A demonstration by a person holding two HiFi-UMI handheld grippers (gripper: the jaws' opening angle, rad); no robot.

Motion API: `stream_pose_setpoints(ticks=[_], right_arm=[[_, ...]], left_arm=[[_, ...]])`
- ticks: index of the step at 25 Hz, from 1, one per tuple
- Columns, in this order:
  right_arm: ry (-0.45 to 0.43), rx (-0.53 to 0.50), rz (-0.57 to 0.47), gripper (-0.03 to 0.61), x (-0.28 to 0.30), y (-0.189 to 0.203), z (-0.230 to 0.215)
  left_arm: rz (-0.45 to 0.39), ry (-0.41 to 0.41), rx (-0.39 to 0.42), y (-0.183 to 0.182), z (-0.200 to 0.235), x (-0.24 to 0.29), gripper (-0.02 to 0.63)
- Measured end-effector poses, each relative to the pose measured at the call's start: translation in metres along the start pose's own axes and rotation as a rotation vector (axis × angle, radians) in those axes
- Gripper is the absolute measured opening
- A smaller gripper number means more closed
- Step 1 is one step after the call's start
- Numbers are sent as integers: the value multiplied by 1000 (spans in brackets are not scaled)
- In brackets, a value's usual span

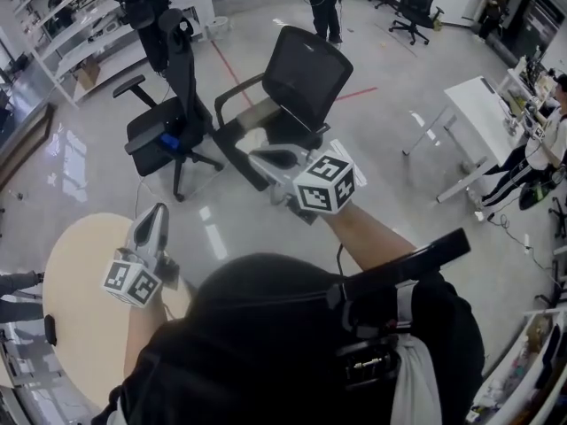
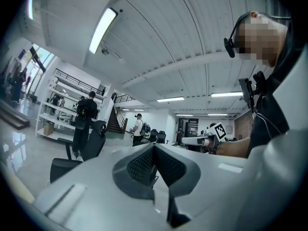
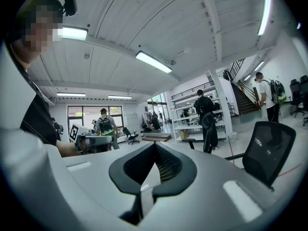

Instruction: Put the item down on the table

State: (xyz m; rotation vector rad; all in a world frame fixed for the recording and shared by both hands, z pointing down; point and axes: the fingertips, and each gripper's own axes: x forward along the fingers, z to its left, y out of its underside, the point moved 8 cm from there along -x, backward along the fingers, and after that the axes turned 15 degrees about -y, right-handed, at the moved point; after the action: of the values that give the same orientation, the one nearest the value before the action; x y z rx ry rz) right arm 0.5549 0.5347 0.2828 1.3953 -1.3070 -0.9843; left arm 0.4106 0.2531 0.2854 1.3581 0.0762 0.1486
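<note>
Left tongs (image 2: pixel 154 146) and right tongs (image 3: pixel 155 145) closed, empty; only head view shows table (image 1: pixel 75 299).

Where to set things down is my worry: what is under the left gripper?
The round beige table shows beneath the left gripper; the gripper, the person's arm and head cover part of its top.

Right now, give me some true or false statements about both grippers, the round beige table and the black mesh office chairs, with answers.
1. The left gripper is shut with nothing between its jaws. True.
2. The right gripper grips a cup. False: it is shut and empty.
3. The round beige table lies on the left gripper's side. True.
4. The black mesh-backed office chair lies tipped over. False: it stands upright.
</note>
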Motion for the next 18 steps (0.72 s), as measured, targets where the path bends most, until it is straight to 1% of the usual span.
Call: stream_pose_setpoints(ticks=[3, 7, 11, 15, 18], right_arm=[[-5, -3, -1, 14, 4, -1, -2], [2, -29, 31, 12, 8, 0, 0], [6, -40, 37, 12, 9, -1, 0], [6, -43, 38, 12, 6, -2, -1], [9, -41, 37, 12, 5, -2, -2]], left_arm=[[5, -18, -2, -1, 1, -3, -6], [-12, -12, -1, 0, 4, -4, -6], [-4, -24, -4, -3, 5, -4, -6], [-23, -10, 0, 0, 6, -3, -6], [-21, -9, 0, 0, 5, -2, -6]])
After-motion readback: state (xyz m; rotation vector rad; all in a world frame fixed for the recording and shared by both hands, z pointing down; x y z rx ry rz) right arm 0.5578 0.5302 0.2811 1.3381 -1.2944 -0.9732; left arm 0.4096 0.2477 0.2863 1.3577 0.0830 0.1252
